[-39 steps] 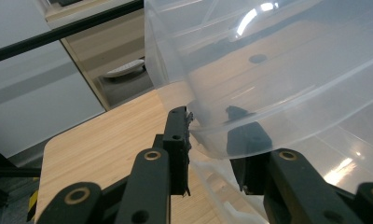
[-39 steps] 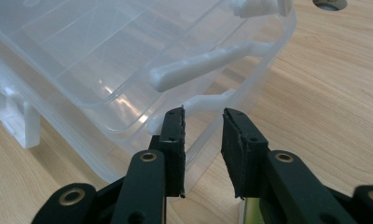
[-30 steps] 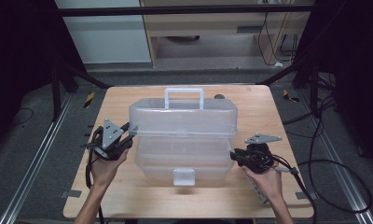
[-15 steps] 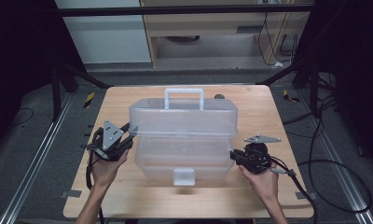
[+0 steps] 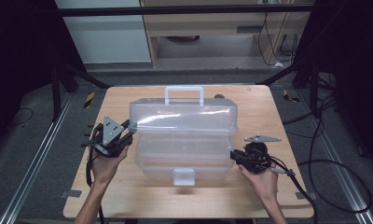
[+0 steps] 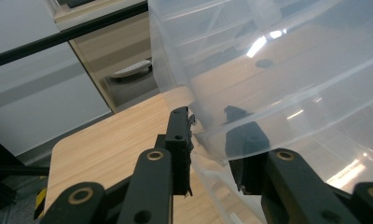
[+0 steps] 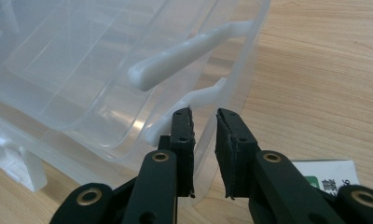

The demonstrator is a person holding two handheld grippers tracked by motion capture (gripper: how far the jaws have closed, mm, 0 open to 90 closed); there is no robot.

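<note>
A clear plastic storage box [image 5: 184, 161] with a white handle [image 5: 183, 93] stands mid-table, its lid [image 5: 184, 119] lifted off the base on the left. My left gripper [image 5: 128, 132] is shut on the lid's left corner. In the left gripper view the lid's rim [image 6: 292, 93] sits between the jaws of the left gripper [image 6: 210, 135], one jaw behind the plastic. My right gripper [image 5: 233, 156] is at the base's right end. Its jaws have just been closing. In the right gripper view the box wall [image 7: 236, 70] is pinched in the right gripper [image 7: 203, 130].
The wooden table [image 5: 268, 107] has bare board right of the box and in front of it. A white latch [image 5: 183, 176] hangs at the box's front. A white card [image 7: 324, 172] with green print lies by my right gripper. Black frame bars and cables surround the table.
The grey plate on the right gripper looks slightly flatter than a second ago. Both hands and the raised lid stay where they were.
</note>
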